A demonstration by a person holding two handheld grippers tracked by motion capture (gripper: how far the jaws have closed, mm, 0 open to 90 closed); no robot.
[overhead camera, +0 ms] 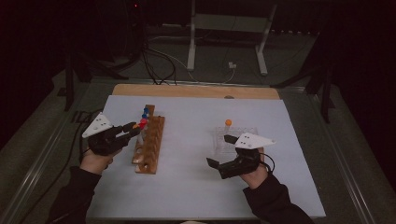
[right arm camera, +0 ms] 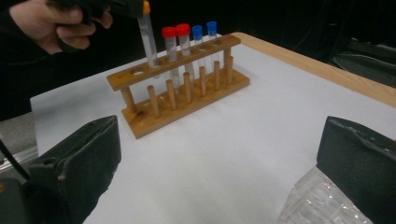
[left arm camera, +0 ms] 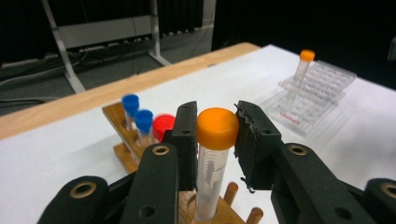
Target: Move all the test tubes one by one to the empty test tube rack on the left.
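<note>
Left gripper point(overhead camera: 132, 129), far left in the high view: clamped on an orange-capped tube point(left arm camera: 212, 161), pads pressing the cap from both sides, clear body hanging below the fingertips. Seen small and dark from above, little more than an orange speck at the tips; sharp in the left gripper view, cap squarely between the pads and the tube's lower end at a hole of the wooden rack point(left arm camera: 219, 212) directly beneath. Whether the tip is already inside that hole: cannot tell from there. From the right gripper view, side-on: tube tilted, lower part at the top rail near the rack's open end, one empty hole nearer that end, hand point(right arm camera: 56, 25) above.

Just beyond the fingers, along the rack: red-capped tubes point(right arm camera: 176, 46), then blue-capped tubes point(right arm camera: 204, 39). Two reds countable in the right gripper view, one red visible past the left pad in the left gripper view; front pegs plain only from the side.

Further right, on the white table point(overhead camera: 196, 177): clear plastic rack point(left arm camera: 315, 88), holding a second orange-capped tube point(left arm camera: 301, 72) standing slightly tilted at its far corner. Labelled edge readable only as red lettering in the left gripper view; faint from above.

Right gripper point(overhead camera: 220, 150): spread wide, nothing between the pads, fingertips just beside the clear rack's near edge. Own view: a corner of that rack under the right-hand pad, bare table between.
</note>
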